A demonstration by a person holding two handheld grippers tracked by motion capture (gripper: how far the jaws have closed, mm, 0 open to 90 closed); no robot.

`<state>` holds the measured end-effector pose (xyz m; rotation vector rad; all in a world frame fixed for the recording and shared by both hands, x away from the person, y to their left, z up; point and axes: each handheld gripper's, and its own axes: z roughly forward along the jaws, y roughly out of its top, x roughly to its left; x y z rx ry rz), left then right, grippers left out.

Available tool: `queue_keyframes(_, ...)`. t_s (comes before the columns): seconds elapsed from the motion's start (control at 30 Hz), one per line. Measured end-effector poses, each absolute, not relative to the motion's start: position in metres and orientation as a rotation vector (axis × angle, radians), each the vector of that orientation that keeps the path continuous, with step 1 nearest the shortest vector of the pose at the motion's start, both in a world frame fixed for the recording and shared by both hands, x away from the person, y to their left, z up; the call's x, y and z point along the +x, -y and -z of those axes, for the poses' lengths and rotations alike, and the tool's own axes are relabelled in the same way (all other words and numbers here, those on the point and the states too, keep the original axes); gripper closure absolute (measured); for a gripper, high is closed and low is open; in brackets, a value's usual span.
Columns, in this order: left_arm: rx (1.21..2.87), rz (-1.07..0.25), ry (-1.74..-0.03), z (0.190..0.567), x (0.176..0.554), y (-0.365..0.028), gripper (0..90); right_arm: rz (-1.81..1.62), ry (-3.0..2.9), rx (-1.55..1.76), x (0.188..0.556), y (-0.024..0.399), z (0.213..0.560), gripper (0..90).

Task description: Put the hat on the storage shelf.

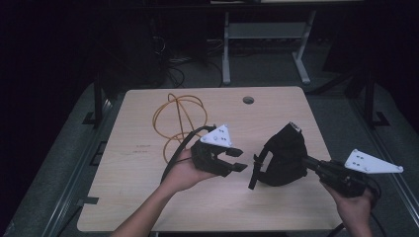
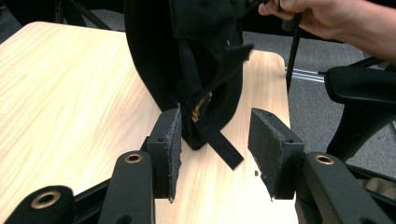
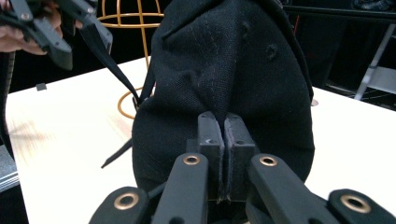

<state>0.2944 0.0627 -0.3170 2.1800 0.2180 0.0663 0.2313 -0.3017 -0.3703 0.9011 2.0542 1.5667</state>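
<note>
Black fabric is what my right gripper [image 3: 223,154] pinches: its two jaws are pressed together on a fold of the black cap [image 1: 284,155], and the pads are closed on the cloth with no gap between them. In the high view this cap stands on the tabletop [image 1: 138,197] in the right half, about midway between the far edge and the near edge, and my right hand [image 1: 356,205] is at the right edge, near the near right corner.

My left gripper [image 2: 217,140] is half open, not wide and not narrow, and the pads [image 2: 170,144] do not press on anything. The black strap [image 2: 219,140] of the cap hangs down between the two jaws, but I see free space on both sides of it. A small brass buckle [image 2: 201,109] sits on the strap just above the pads. In the high view my left hand [image 1: 185,173] is near the middle of the tabletop, with the jaws pointing to the cap, close beside it but apart.

Behind my left hand, toward the far left corner, an orange wire stand [image 1: 178,118] rests on the wood. Close to the far edge there is a round hole [image 1: 248,100] in the tabletop
</note>
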Motion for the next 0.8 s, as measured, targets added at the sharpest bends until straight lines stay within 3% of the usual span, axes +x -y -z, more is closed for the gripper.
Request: queue_keyframes(0.8,2.194,-0.086,-0.253,0.357,0.276,-0.092,44.3,-1.572,-2.08,0.856,0.252,0.295,0.333,87.8)
